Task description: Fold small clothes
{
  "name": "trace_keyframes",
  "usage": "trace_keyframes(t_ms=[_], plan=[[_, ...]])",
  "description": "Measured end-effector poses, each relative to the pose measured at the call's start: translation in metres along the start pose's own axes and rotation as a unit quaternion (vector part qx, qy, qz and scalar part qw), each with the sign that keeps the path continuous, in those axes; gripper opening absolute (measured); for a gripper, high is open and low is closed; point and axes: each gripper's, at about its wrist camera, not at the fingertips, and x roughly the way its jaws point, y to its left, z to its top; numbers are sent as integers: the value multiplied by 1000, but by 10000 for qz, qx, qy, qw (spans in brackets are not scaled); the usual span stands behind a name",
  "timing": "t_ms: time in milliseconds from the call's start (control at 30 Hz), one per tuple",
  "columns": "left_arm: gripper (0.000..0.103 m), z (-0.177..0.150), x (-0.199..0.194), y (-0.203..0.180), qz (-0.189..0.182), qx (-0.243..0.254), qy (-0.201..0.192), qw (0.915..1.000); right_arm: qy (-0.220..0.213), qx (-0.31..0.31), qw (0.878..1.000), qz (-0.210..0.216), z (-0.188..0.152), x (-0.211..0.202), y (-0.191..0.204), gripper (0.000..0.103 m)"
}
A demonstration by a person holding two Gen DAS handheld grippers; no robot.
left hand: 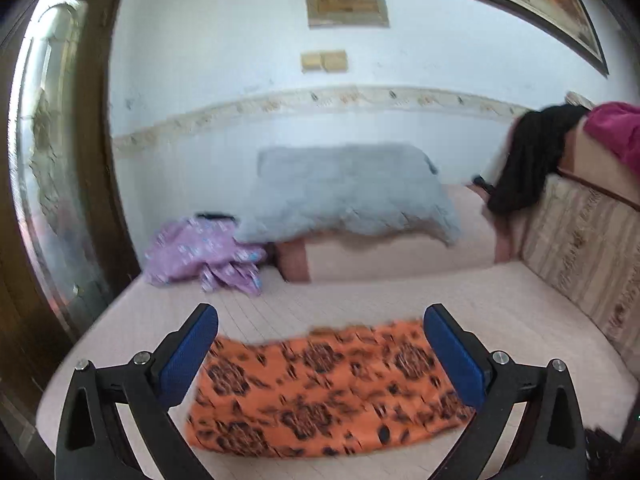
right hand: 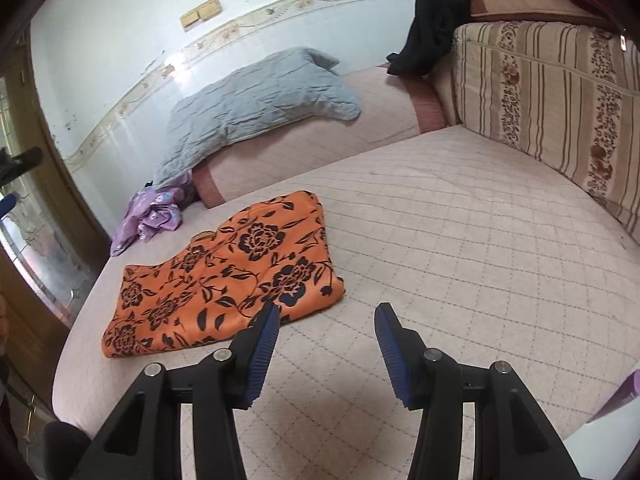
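Left wrist: the left gripper [left hand: 320,320] gapes, empty, above the orange cloth [left hand: 320,392] at lower centre on the bed [left hand: 400,292]. Right wrist: the right gripper [right hand: 326,316] stands parted, empty; cloth [right hand: 224,276] lies left of centre.

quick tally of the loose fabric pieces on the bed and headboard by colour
Orange with black flowers: 1, the folded garment lying flat on the bed
Purple patterned: 1, the crumpled garment by the wall
Grey: 1, the quilted cover over the bolster
Black: 1, the cloth draped on the headboard
Magenta: 1, the cloth on top of the headboard
Total: 5
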Motion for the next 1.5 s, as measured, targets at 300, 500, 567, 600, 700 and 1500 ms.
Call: trace_keyframes(t_ms=[300, 500, 567, 600, 700, 1500], plan=[[102, -76, 38, 49, 452, 74, 1051, 9934, 132, -282, 9994, 165, -4, 14, 32, 54], [102, -93, 80, 114, 985, -36, 1320, 9863, 284, -142, 9967, 752, 17, 41, 54, 54], [102, -102, 100, 135, 1219, -96, 1481, 9814, 362, -9, 9948, 954, 27, 56, 56, 54], [102, -107, 110, 142, 1304, -106, 1539, 9794, 384, 38, 9944, 989, 31, 63, 56, 54], [102, -118, 138, 155, 1513, -135, 1674, 9741, 486, 146, 9931, 1062, 45, 90, 55, 54], [102, -140, 153, 134, 1054, 36, 1830, 9774, 1233, -478, 9894, 604, 27, 149, 87, 53]])
